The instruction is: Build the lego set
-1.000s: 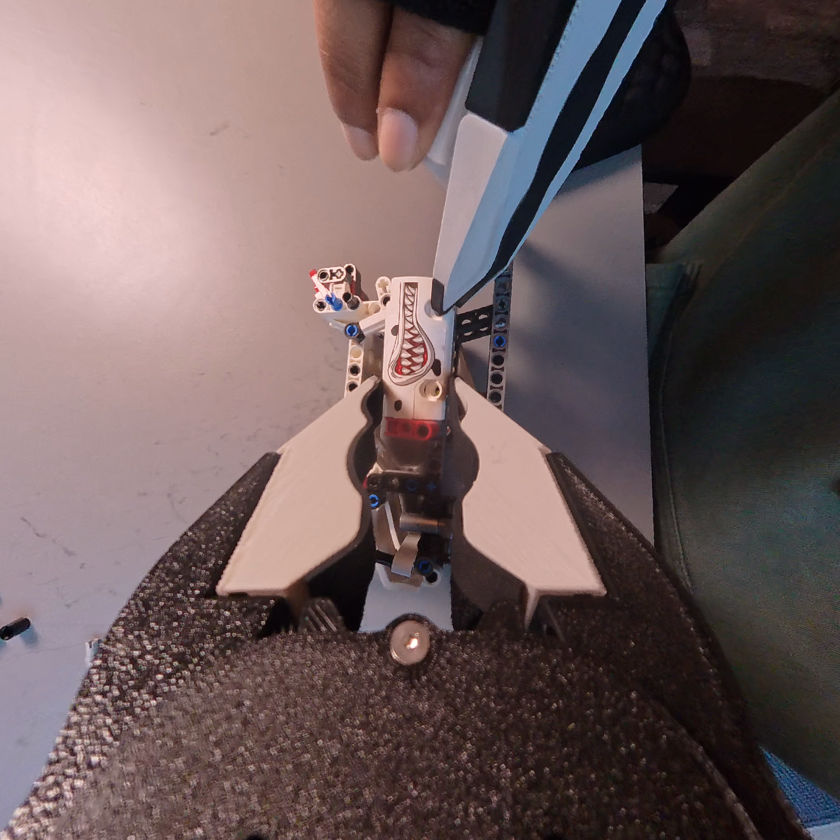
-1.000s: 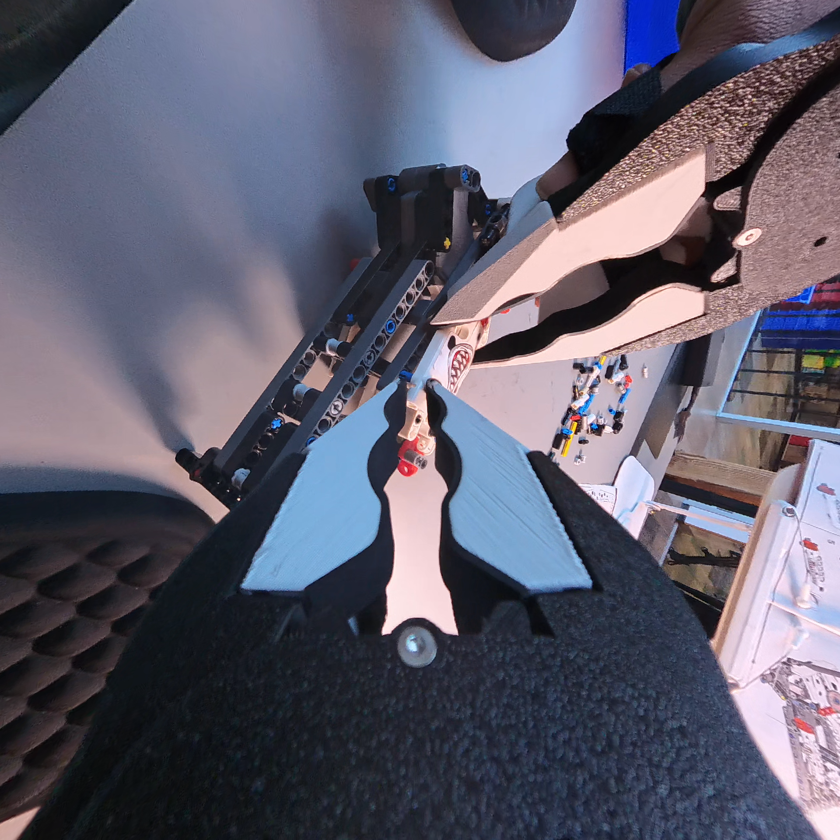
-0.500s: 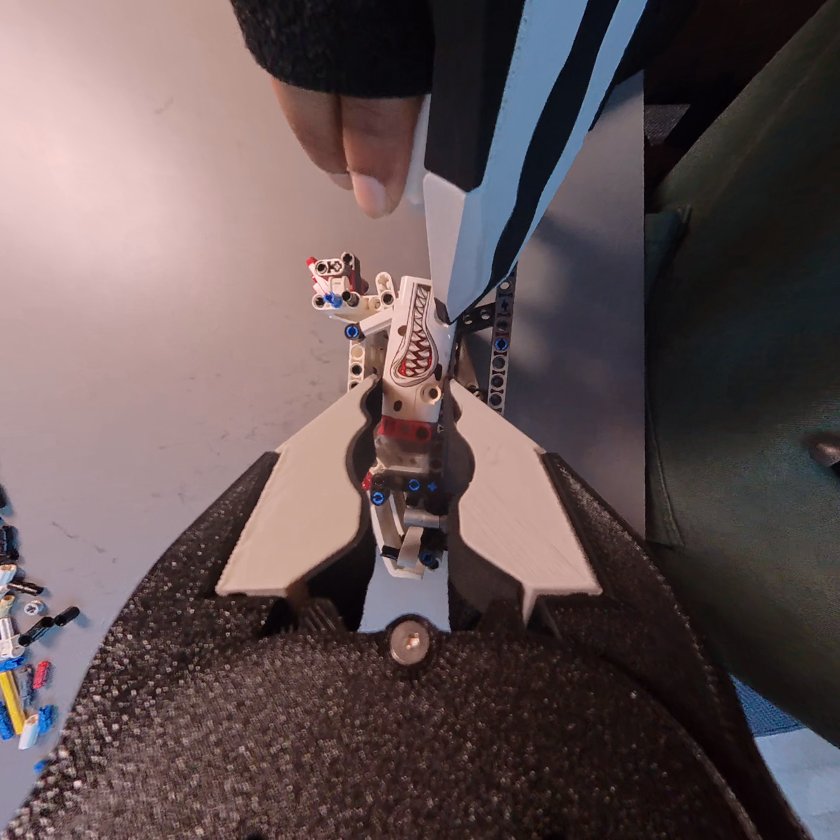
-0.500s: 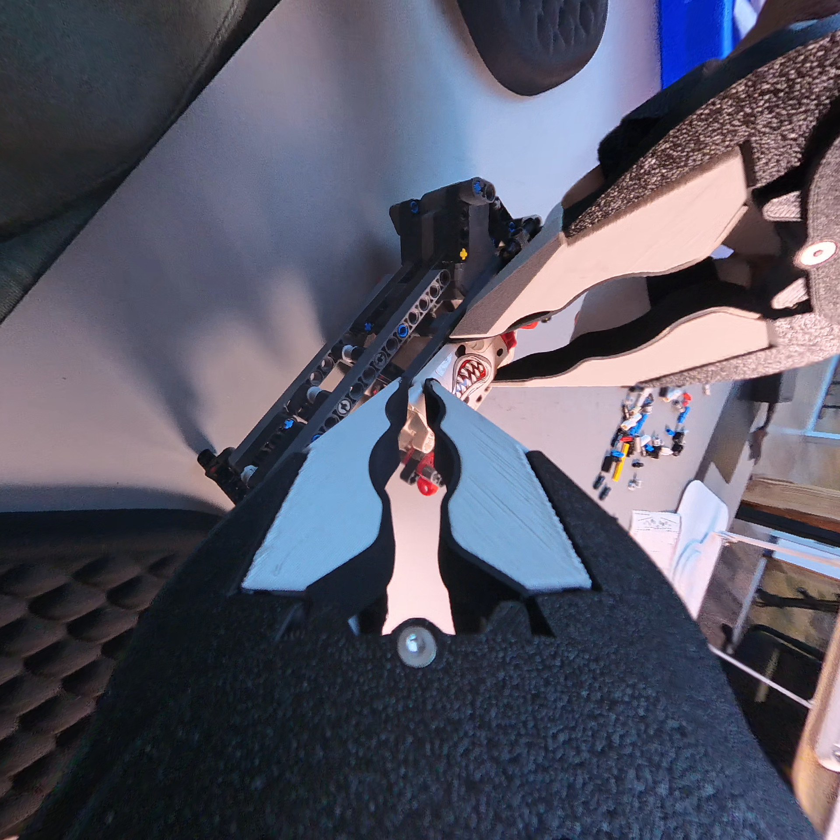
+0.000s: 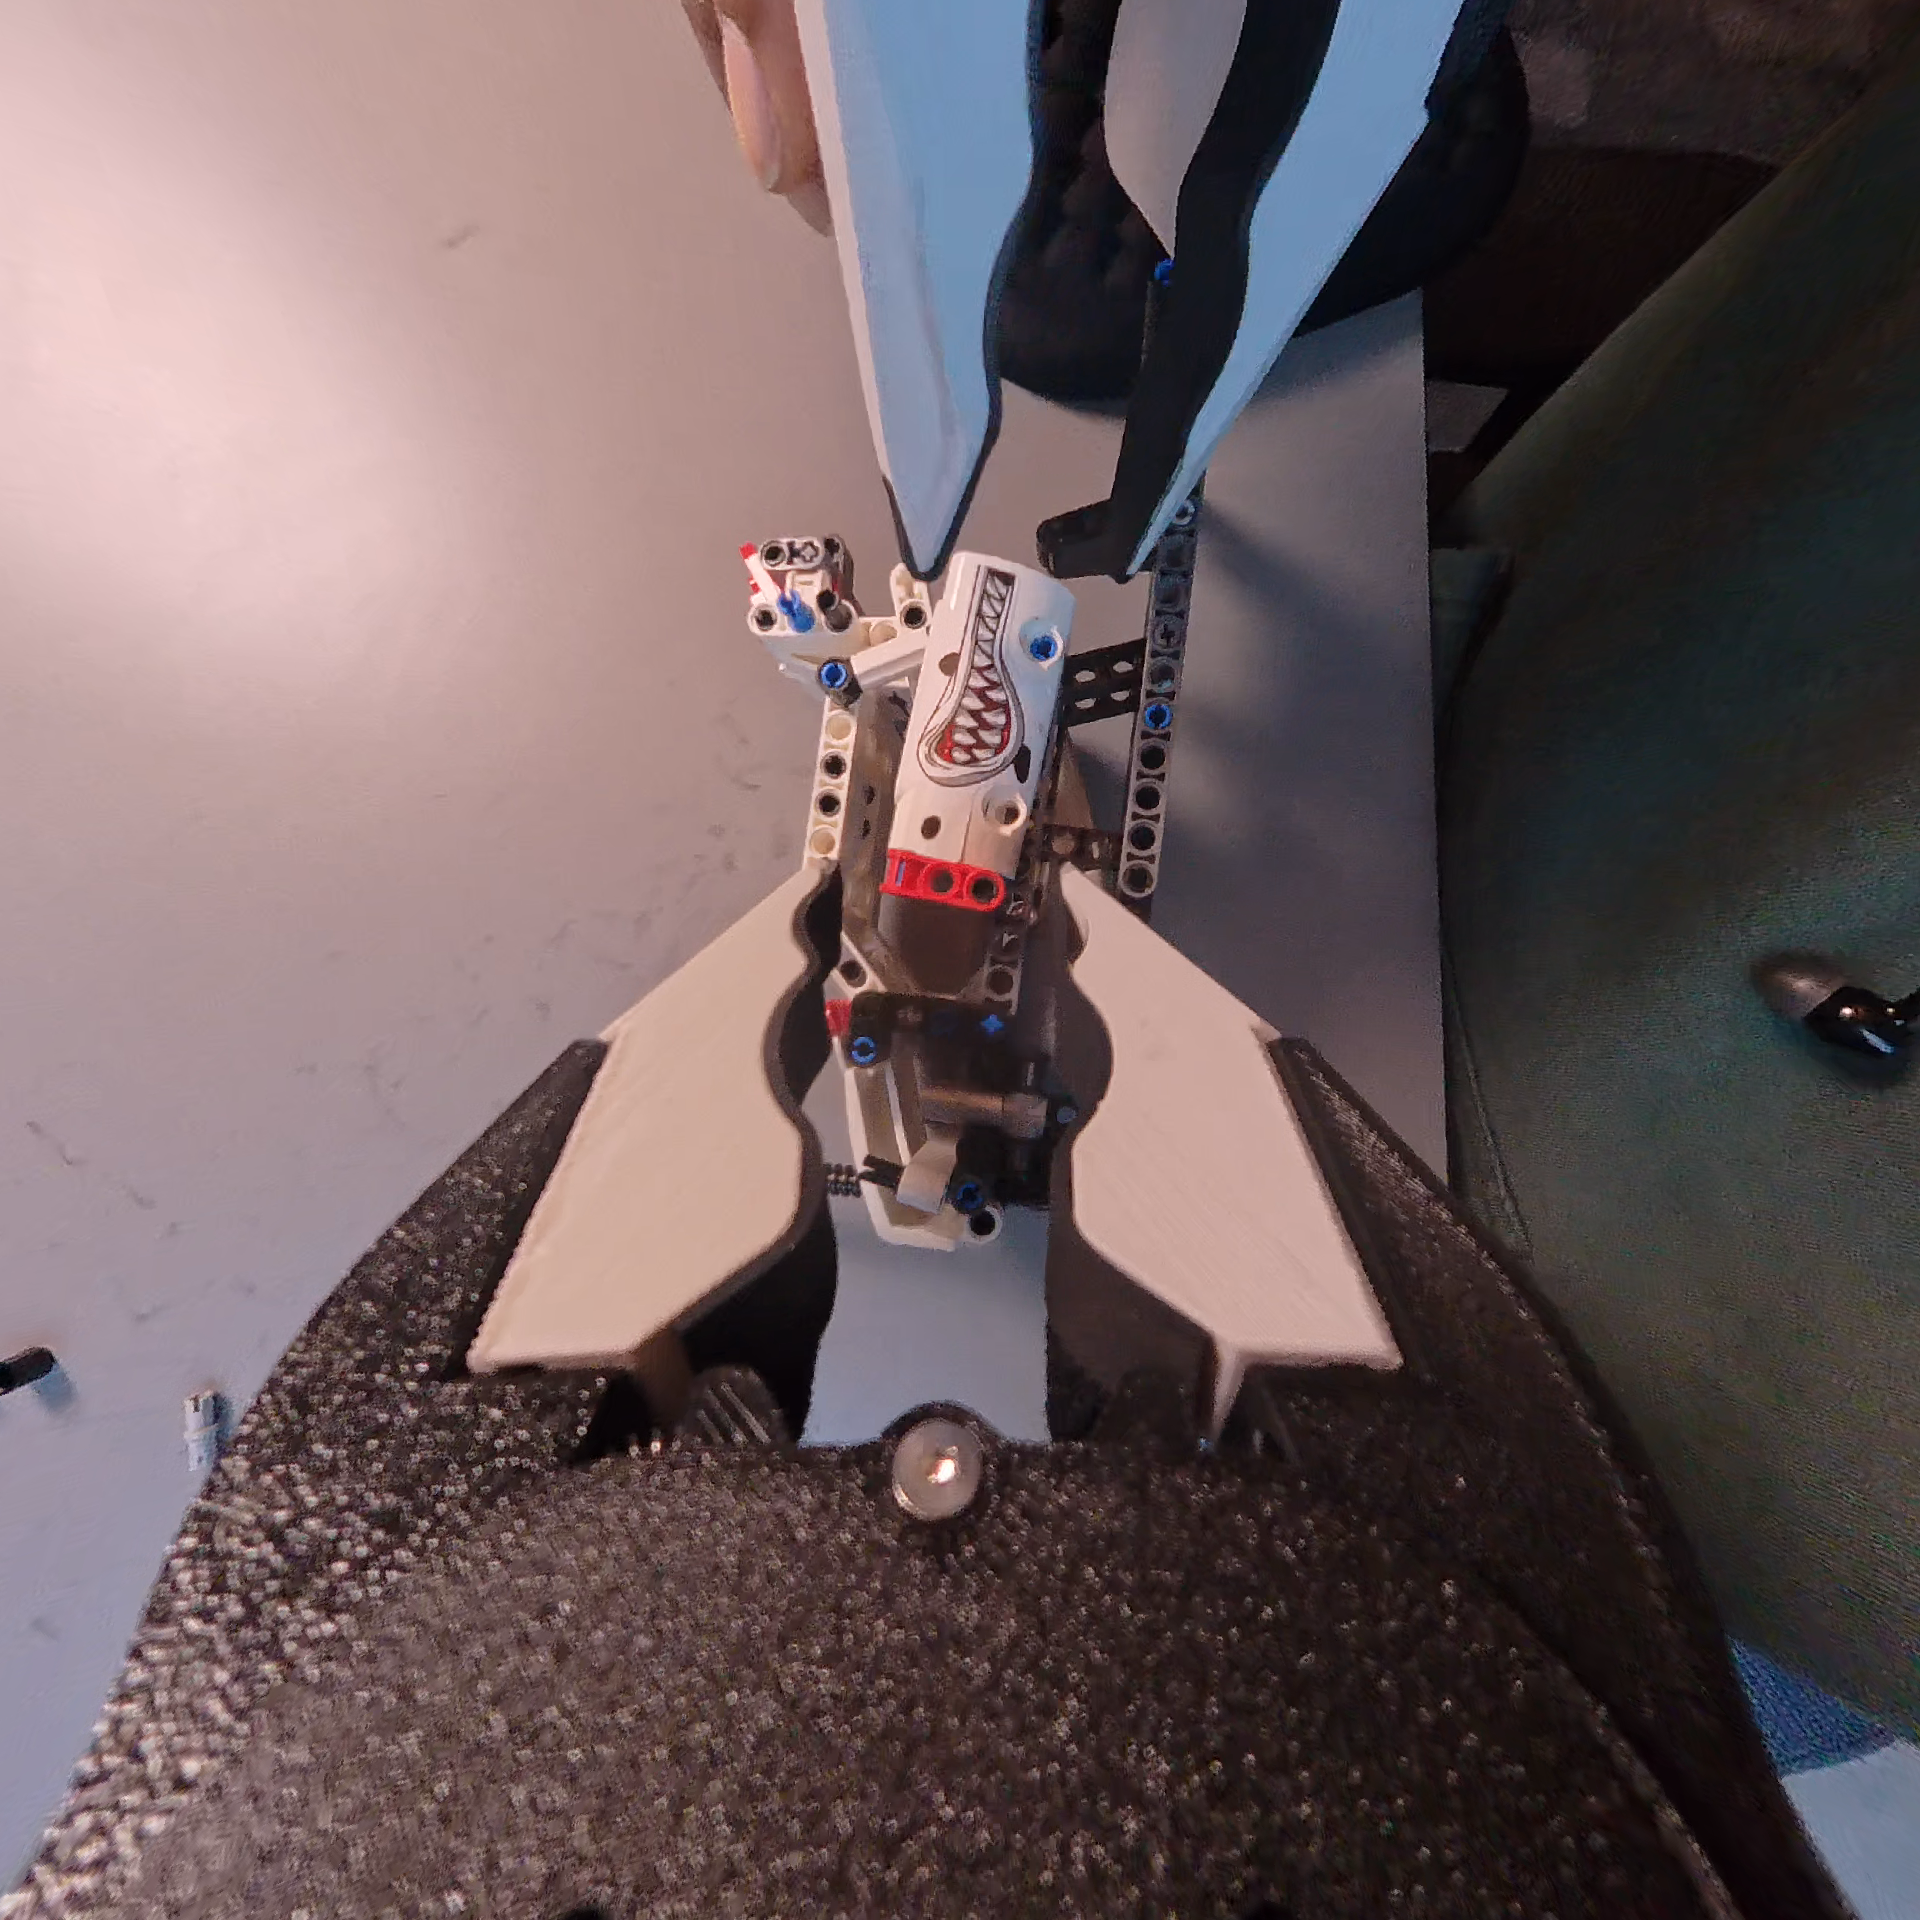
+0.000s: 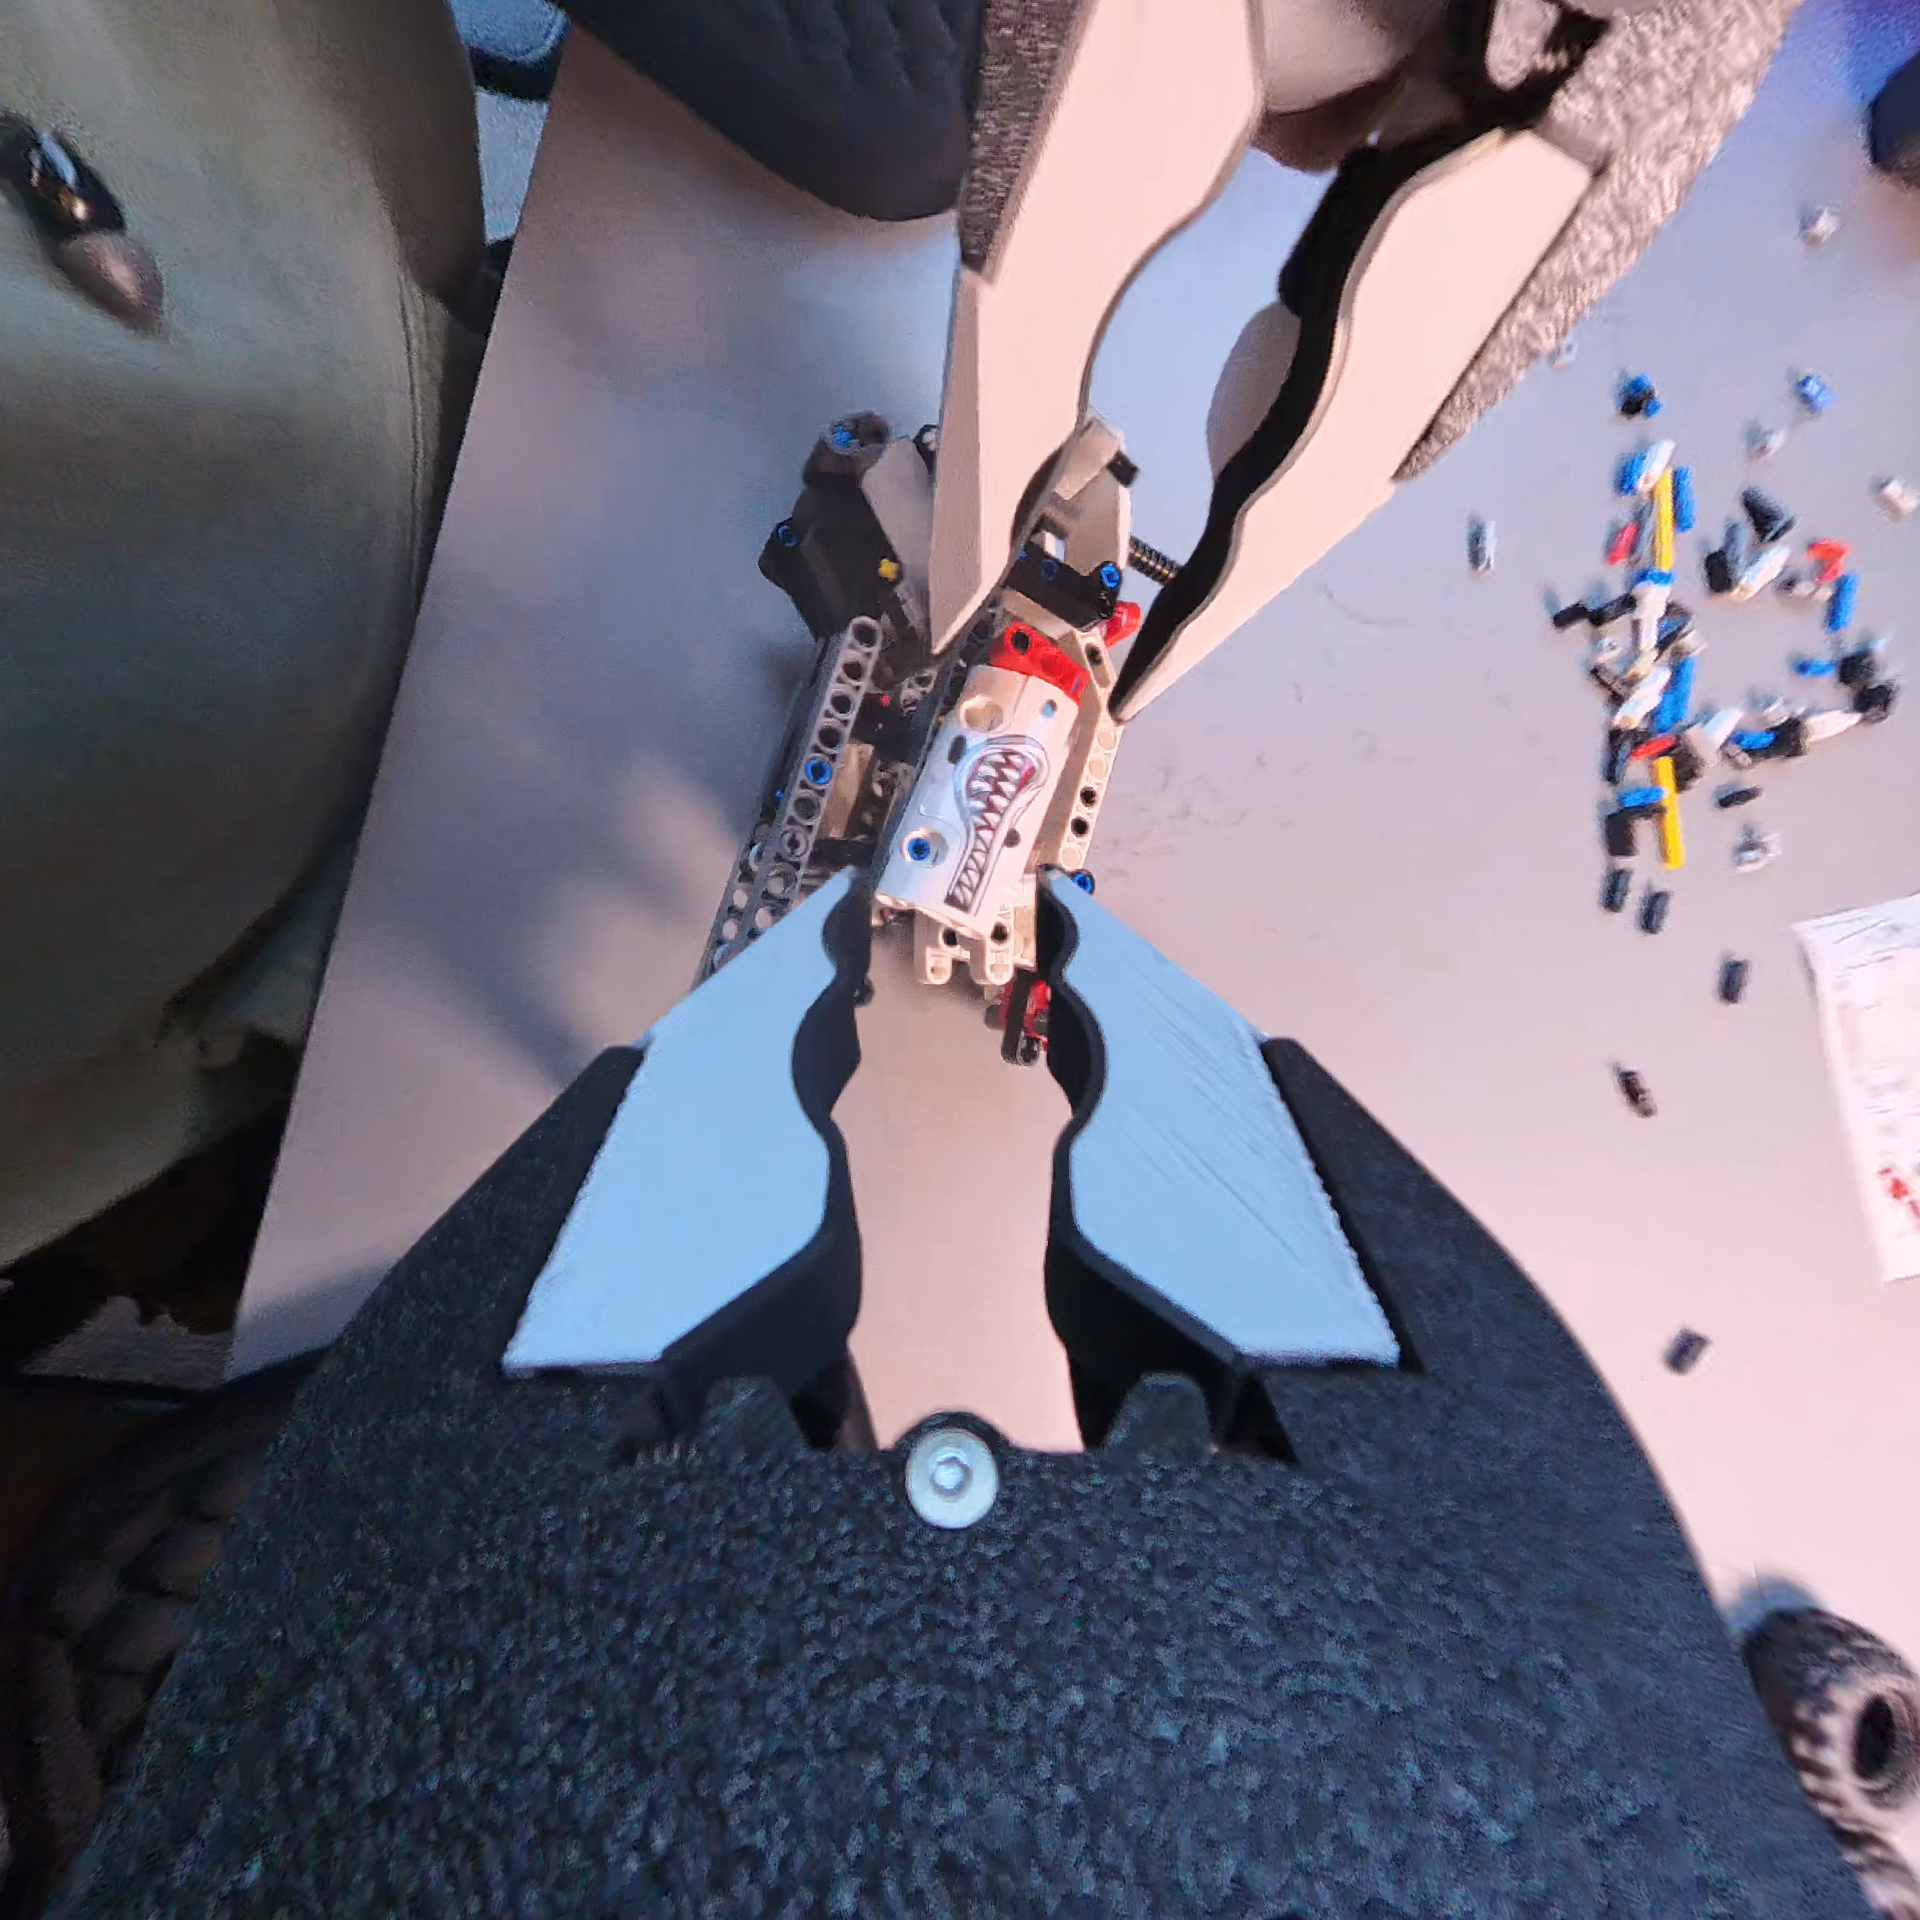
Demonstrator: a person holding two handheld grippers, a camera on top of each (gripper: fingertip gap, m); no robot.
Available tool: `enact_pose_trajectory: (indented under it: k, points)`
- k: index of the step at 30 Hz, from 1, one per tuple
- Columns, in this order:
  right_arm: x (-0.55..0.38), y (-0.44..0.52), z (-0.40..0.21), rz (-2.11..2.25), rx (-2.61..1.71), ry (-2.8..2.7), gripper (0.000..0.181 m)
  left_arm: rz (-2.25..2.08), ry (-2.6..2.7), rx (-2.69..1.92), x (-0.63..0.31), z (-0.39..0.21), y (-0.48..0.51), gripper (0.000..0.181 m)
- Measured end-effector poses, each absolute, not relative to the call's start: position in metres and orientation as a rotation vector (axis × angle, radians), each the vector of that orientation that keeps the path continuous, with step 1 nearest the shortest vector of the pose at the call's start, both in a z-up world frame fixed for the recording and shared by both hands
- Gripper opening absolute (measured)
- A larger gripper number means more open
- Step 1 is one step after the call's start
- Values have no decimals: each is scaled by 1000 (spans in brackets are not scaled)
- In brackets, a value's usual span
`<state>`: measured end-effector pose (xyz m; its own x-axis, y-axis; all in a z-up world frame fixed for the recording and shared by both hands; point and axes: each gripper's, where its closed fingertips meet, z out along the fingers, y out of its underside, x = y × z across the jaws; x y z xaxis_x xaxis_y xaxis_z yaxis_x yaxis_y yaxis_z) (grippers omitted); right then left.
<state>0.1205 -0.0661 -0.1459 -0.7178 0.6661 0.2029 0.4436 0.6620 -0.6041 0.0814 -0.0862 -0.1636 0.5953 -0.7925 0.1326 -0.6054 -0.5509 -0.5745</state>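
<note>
The lego model [image 5: 977, 727] is a white panel with a printed toothed mouth, a red beam and grey and black beams behind. It is held over the pale table [image 5: 312, 520]. My left gripper [image 5: 945, 894] is shut on the model's rear half, one finger on each side. My right gripper [image 5: 1003, 566] comes in from the top of the left wrist view. Its jaws are apart, with the tips at the model's front end. In the right wrist view my right gripper [image 6: 948, 883] straddles the nose of the model [image 6: 987, 800]. The left gripper [image 6: 1034, 670] grips the far end.
A loose pile of small lego parts [image 6: 1683, 665] lies on the table to the right, with a paper sheet [image 6: 1870, 1081] and a black tyre [image 6: 1849, 1745] nearer. A white pin [image 5: 203, 1429] lies at the left. The table edge and a person's green clothing [image 5: 1714, 935] are close by. About 6 centimetres separates my left fingertips from my right.
My right gripper has opened from nearly shut at the model's nose. It has also swung round to face the model end-on. The left gripper still holds the model.
</note>
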Motion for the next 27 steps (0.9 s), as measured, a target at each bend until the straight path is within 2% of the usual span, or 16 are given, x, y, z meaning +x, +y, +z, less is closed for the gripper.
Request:
enact_pose_trajectory:
  k: [2,8,15,21,27]
  points:
    - [117,-64,-150,760,-942,-2476,34,-524,1107,-2327,82,-167,-86,38]
    - [114,-69,-159,700,-848,-2523,25,-398,1183,-2242,84,-175,-90,26]
    - [114,-71,-159,720,-794,-2520,24,-447,1137,-2175,85,-174,-91,26]
    - [114,-71,-159,666,-822,-2506,24,-518,1085,-2163,83,-166,-91,34]
    - [114,-71,-159,630,-872,-2486,24,-607,1023,-2162,87,-165,-89,26]
